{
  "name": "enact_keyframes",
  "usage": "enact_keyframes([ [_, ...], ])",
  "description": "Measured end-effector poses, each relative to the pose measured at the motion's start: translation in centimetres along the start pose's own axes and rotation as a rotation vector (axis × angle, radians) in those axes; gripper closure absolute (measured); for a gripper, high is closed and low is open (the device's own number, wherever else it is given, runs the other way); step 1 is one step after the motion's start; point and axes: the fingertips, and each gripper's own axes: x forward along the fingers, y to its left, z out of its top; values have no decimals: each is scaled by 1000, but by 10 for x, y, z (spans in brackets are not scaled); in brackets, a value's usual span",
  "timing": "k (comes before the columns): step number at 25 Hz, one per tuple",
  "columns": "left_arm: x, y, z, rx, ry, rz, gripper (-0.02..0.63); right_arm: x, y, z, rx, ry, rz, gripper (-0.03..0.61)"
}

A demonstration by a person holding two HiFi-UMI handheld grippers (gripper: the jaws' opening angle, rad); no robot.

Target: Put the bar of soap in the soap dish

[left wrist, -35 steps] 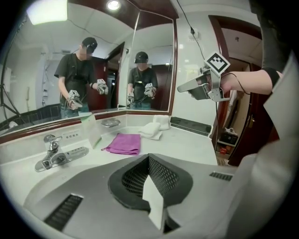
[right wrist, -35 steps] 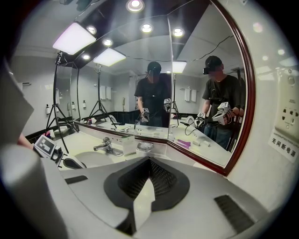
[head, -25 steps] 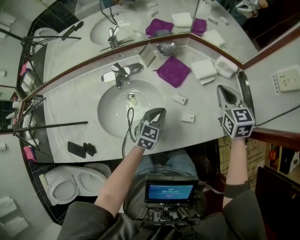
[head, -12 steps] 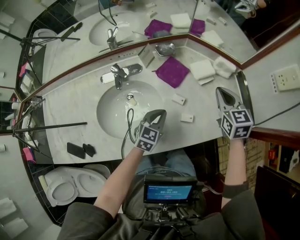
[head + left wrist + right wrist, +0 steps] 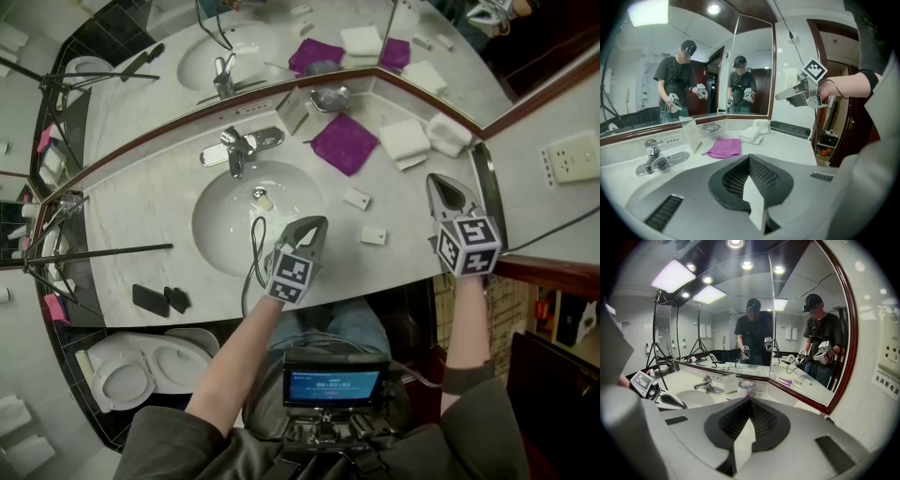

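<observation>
Two small white bars of soap lie on the grey marble counter right of the basin, one [image 5: 357, 198] farther back and one [image 5: 374, 235] nearer the front edge. The metal soap dish [image 5: 333, 97] stands at the mirror corner, also visible in the left gripper view [image 5: 711, 127] and the right gripper view [image 5: 746, 384]. My left gripper [image 5: 318, 223] hovers at the basin's right rim, left of the nearer bar, shut and empty [image 5: 750, 161]. My right gripper [image 5: 435, 181] is over the counter's right end, shut and empty [image 5: 750, 403].
A purple cloth [image 5: 345, 142] and folded white towels [image 5: 408, 141] lie in front of the dish. The faucet [image 5: 234, 148] and basin [image 5: 220, 225] are at the left, with a black cable [image 5: 258, 246] hanging over the basin. A card stand [image 5: 295, 111] stands beside the dish. Black items [image 5: 150, 300] lie at the counter's left.
</observation>
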Motion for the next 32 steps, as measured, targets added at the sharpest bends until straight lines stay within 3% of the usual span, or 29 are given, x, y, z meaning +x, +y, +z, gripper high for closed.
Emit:
enact_keyframes([
  [7,-43,36,4,-34,-43,114,611,46,61,3,-139,37,121,550],
  [10,-74,59,4,-53,-73,188,611,78,109,-4,-199,74,210,430],
  [16,-141,100,-1,-148,-133,359,611,142,223,-20,-305,166,375,346],
  [22,-177,131,-30,-249,-141,471,611,218,309,-79,-370,308,478,260],
  [32,-181,165,-79,-314,-127,522,611,314,370,-195,-432,518,506,259],
])
